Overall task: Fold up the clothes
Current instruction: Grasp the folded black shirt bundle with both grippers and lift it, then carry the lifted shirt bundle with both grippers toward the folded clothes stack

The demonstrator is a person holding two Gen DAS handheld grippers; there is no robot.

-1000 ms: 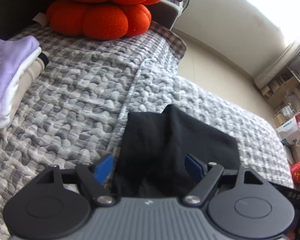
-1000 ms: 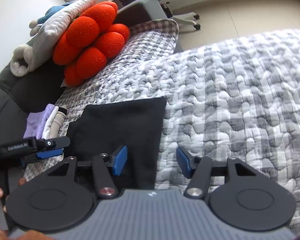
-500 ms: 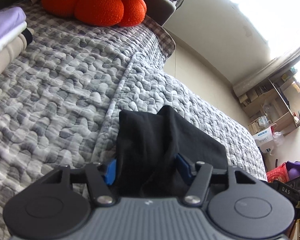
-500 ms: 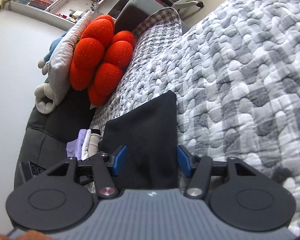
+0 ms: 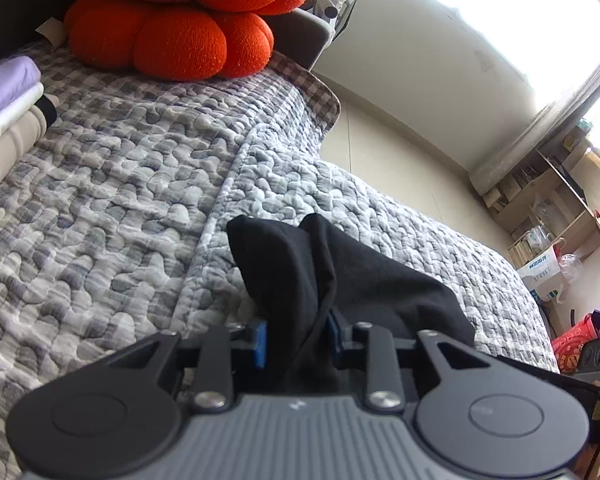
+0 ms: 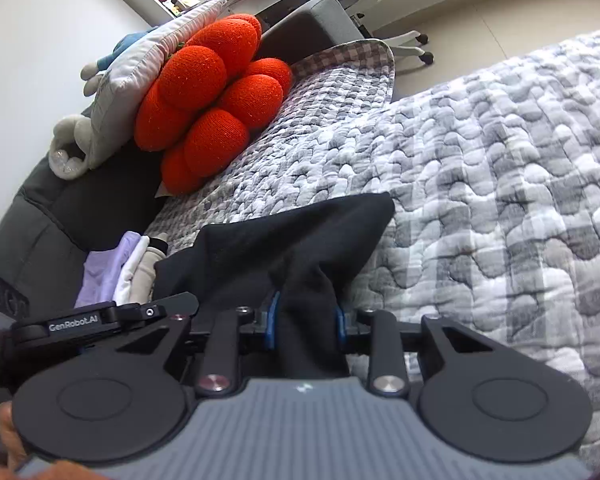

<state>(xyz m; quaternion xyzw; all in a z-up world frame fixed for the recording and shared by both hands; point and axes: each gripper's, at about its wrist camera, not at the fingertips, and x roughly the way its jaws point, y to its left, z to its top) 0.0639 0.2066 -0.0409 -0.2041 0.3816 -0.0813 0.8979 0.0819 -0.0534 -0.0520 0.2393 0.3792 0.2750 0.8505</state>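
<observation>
Both grippers have just been closing on the black cloth [image 5: 352, 280] — a second ago it lay flat between wide jaws, now it bunches up into a ridge in each. Left gripper [image 5: 296, 340] is clenched on a gathered fold of the near edge; right gripper [image 6: 306, 326] is clenched on another bunch of the same edge, with the left gripper's body showing at 9 o'clock in the right view. Cloth lies on the grey quilt [image 5: 120, 208], its far corners still resting flat toward 12 o'clock.

Judgement: this is the grab before a fold. To do it well, lift both ends level and together, keep the edge taut between them, carry it toward the far corners and lay it down square — don't drag the bottom layer along the quilt. Each bite looks thick, possibly more than one layer; check that before lifting.

Outward: folded stack [image 5: 8, 120] at 9 o'clock in the left view, lilac on top. Orange cushion [image 6: 212, 100] at 11 o'clock in the right view, well apart.
</observation>
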